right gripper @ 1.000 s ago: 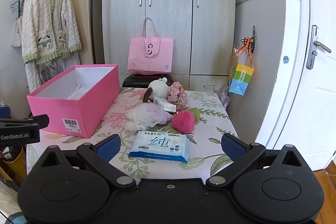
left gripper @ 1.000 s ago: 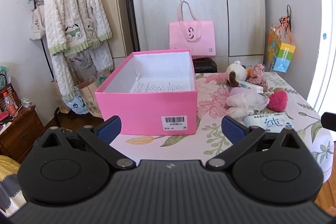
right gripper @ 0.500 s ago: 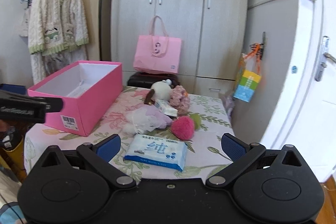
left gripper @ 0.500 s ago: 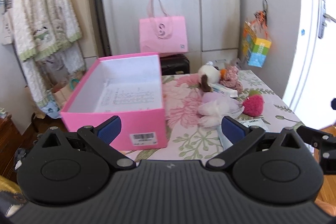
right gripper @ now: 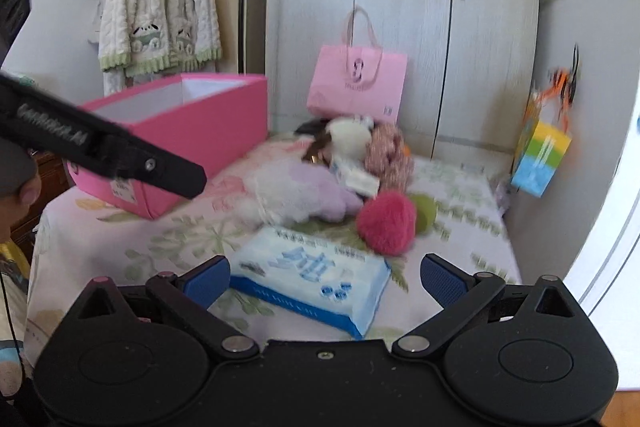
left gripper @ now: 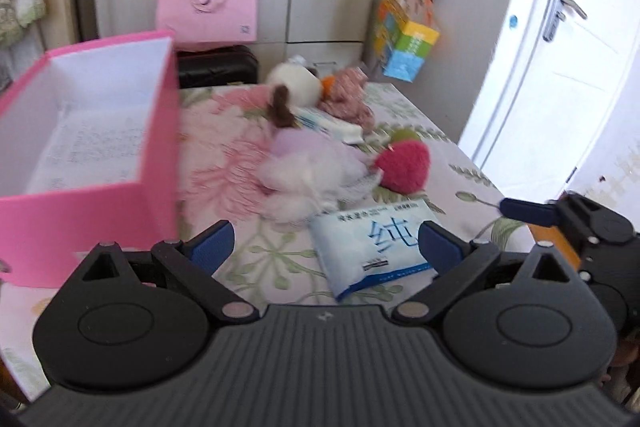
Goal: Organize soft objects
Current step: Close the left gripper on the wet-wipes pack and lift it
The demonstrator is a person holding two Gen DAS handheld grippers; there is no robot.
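Observation:
An open pink box (left gripper: 92, 147) (right gripper: 200, 131) stands on the left of the floral table (left gripper: 248, 251). To its right lies a heap of soft things: a white-and-lilac plush (left gripper: 308, 171) (right gripper: 296, 191), a red fuzzy ball (left gripper: 404, 167) (right gripper: 386, 223), a cream plush toy (left gripper: 296, 87) (right gripper: 348, 135) and a pink knitted piece (left gripper: 352, 95) (right gripper: 390, 155). A blue wet-wipes pack (left gripper: 372, 243) (right gripper: 312, 279) lies nearest. My left gripper (left gripper: 326, 245) is open, just short of the pack. My right gripper (right gripper: 324, 275) is open over the pack's near end.
A pink paper bag (left gripper: 206, 7) (right gripper: 356, 85) stands behind the table before the wardrobe (right gripper: 400, 7). A coloured bag (left gripper: 408, 47) (right gripper: 540, 155) hangs on the right, near a white door (left gripper: 568, 47). A knitted cardigan (right gripper: 160, 15) hangs on a rack at the left.
The left gripper has swung right, from facing the pink box to facing the wipes pack. The right gripper has moved forward and lower toward the pack. Both stayed open.

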